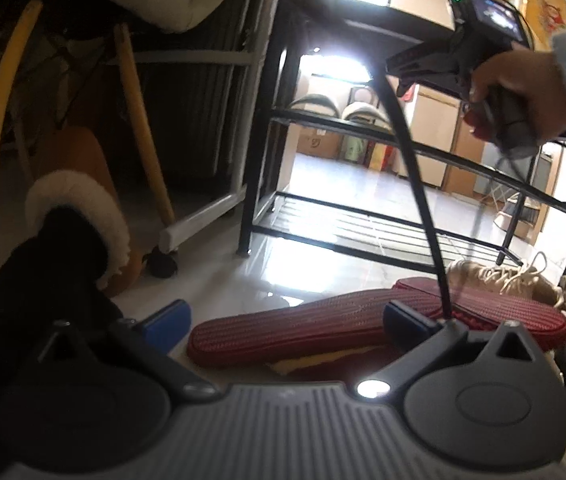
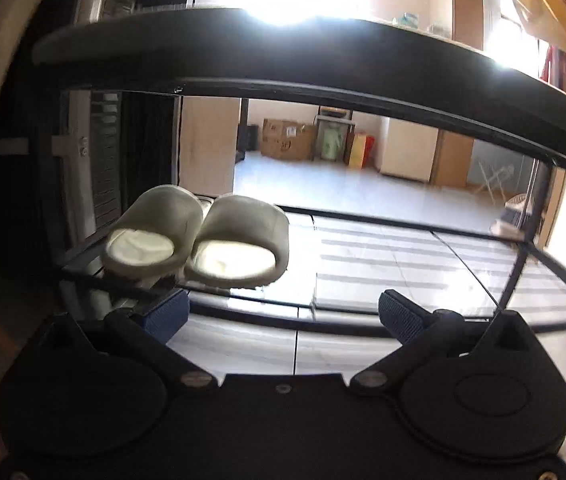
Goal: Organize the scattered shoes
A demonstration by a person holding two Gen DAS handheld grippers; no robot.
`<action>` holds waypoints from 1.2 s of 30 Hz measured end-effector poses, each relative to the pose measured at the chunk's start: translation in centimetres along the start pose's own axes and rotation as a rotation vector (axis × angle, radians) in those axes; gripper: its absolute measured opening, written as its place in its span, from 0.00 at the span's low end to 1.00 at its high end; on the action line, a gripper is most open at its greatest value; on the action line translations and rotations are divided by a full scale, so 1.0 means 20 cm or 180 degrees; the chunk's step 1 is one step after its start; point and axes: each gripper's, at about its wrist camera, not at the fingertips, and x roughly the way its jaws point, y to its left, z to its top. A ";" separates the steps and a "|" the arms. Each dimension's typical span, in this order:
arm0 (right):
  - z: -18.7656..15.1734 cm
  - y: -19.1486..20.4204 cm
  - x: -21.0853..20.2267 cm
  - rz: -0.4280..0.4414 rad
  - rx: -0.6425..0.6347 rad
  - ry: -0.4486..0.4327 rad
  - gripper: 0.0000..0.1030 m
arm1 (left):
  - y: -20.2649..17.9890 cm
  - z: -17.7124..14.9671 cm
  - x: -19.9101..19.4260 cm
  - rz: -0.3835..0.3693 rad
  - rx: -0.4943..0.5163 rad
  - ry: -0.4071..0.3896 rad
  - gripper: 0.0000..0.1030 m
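My left gripper [image 1: 283, 322] is open, low over the floor, its blue pads either side of a pair of dark red slippers [image 1: 323, 330] lying on the tiles. Beige laced sneakers [image 1: 515, 280] lie just beyond them at the right. A brown fur-lined boot [image 1: 83, 216] stands at the left. My right gripper [image 2: 283, 316] is open and empty in front of the black shoe rack [image 2: 323, 80]; it also shows in the left wrist view [image 1: 403, 76], held up by a hand. Two pale grey slippers [image 2: 199, 240] sit side by side on the rack's middle shelf at the left.
The rack [image 1: 363, 128] stands ahead on glossy white tiles. A chair with yellow wooden legs [image 1: 143, 128] and a white wheeled frame [image 1: 203, 220] stand at the left. A black cable [image 1: 415, 184] hangs across the left wrist view. Cardboard boxes [image 2: 287, 140] stand against the far wall.
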 end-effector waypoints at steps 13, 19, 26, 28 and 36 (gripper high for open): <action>-0.18 -0.35 -0.69 0.0187 0.0287 0.0025 1.00 | -0.47 0.22 -0.23 0.0060 0.0948 -0.0107 1.00; -0.31 -0.49 -0.96 0.0238 0.0596 -0.0054 1.00 | -0.57 0.32 -0.26 -0.0015 0.0884 0.0074 1.00; -0.53 -0.65 -1.19 0.0043 0.0817 -0.0026 1.00 | -0.59 0.40 -0.31 -0.0167 0.0651 0.0304 1.00; -0.60 -0.68 -1.23 -0.0035 0.0826 0.0037 1.00 | -0.61 0.41 -0.32 -0.0216 0.0650 0.0290 1.00; -0.73 -0.78 -1.36 -0.0291 0.1007 0.0054 1.00 | -0.70 0.44 -0.36 -0.0335 0.0676 0.0295 1.00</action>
